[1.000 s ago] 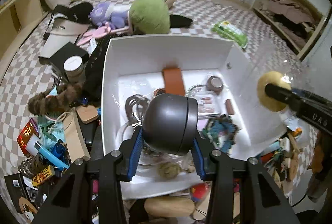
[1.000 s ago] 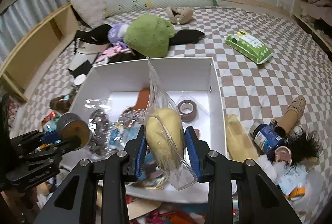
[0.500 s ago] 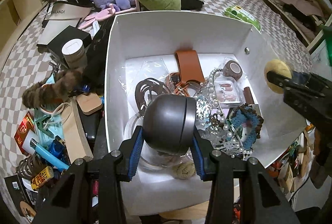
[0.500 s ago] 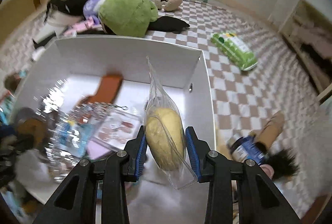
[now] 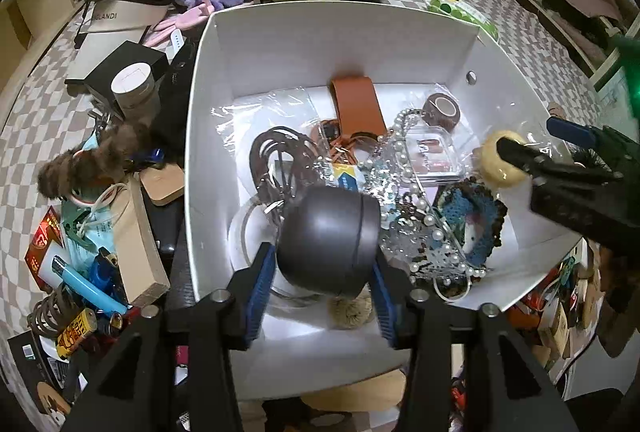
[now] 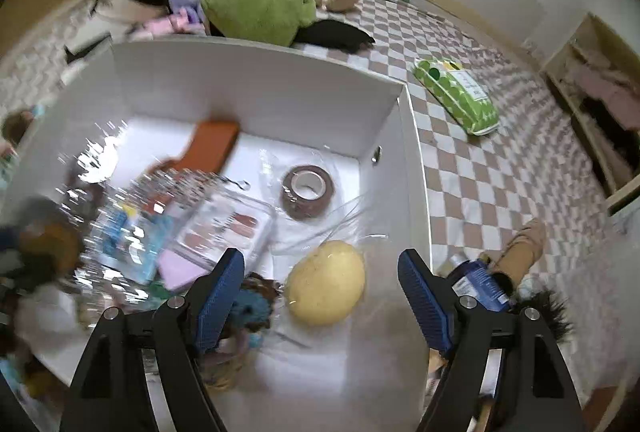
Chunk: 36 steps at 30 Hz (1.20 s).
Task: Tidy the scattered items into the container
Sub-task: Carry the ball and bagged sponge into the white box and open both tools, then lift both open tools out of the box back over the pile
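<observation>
A white box (image 5: 280, 32) (image 6: 260, 80) holds a brown strap (image 5: 358, 104), a tape roll (image 6: 307, 190), beads and several small packets. My left gripper (image 5: 326, 272) is shut on a dark round case (image 5: 330, 238) above the box's near side. My right gripper (image 6: 322, 286) (image 5: 568, 156) stands open over the box's right corner. A yellow puff in a clear bag (image 6: 326, 288) (image 5: 500, 164) lies loose between the jaws, inside the box by its right wall.
Clutter lies left of the box: a cylinder tub (image 5: 134, 88), a furry brown piece (image 5: 92, 164), a blue lighter (image 5: 86, 288), a spring (image 5: 48, 312). A green plush (image 6: 256, 2) sits behind the box. A green wipes pack (image 6: 456, 94) and a blue jar (image 6: 478, 282) lie right.
My right gripper opened and let the bagged yellow puff drop into the box's right corner. My left gripper moved further over the box, still holding the dark case.
</observation>
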{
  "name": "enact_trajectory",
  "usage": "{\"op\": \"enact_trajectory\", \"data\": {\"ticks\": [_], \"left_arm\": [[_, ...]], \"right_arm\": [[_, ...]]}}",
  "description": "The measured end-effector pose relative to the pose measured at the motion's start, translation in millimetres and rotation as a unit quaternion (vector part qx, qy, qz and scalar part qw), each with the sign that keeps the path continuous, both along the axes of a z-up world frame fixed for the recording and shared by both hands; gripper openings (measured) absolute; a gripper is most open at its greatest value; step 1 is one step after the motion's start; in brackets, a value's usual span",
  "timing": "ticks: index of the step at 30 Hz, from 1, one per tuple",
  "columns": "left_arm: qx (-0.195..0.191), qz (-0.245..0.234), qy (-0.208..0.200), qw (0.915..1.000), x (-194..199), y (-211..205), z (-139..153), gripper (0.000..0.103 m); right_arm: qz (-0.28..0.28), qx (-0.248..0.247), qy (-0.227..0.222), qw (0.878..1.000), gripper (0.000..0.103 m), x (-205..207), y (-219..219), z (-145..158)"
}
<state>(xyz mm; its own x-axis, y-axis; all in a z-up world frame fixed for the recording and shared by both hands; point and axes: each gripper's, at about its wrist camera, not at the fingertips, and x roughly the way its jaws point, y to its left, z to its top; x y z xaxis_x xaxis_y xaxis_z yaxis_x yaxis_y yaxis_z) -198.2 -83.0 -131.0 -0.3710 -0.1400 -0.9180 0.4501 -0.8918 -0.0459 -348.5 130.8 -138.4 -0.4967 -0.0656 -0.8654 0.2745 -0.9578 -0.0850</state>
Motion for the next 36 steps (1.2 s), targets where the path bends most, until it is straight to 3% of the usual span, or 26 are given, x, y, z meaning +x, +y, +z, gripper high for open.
{"op": "enact_trajectory", "data": {"ticks": [2,4,17,28,29,30,32,36], "left_arm": [[0.002,0.003,0.011,0.9999,0,1,4,0.07],[-0.001,0.008,0.018,0.9998,1,2,7,0.073],[-0.014,0.02,0.026,0.9994,12,2,20,0.074],[-0.026,0.01,0.026,0.9993,18,11,24,0.074],[-0.028,0.008,0.027,0.9992,18,12,24,0.075],[-0.03,0.006,0.027,0.9992,18,14,25,0.079],[-0.04,0.004,0.03,0.9987,19,17,27,0.1],[-0.053,0.004,0.043,0.9977,22,21,34,0.101]], "right_arm": [[-0.008,-0.048,-0.002,0.999,0.079,4,9,10],[-0.013,-0.077,-0.003,0.997,0.08,7,16,15],[0.0,-0.081,-0.001,0.997,0.08,27,21,24],[-0.011,-0.12,-0.016,0.993,0.083,36,32,28],[-0.012,-0.12,-0.014,0.993,0.089,37,32,28],[-0.011,-0.118,-0.01,0.993,0.103,39,31,28],[-0.008,-0.115,0.003,0.993,0.103,42,30,28],[0.002,-0.099,0.007,0.995,0.103,46,25,28]]}}
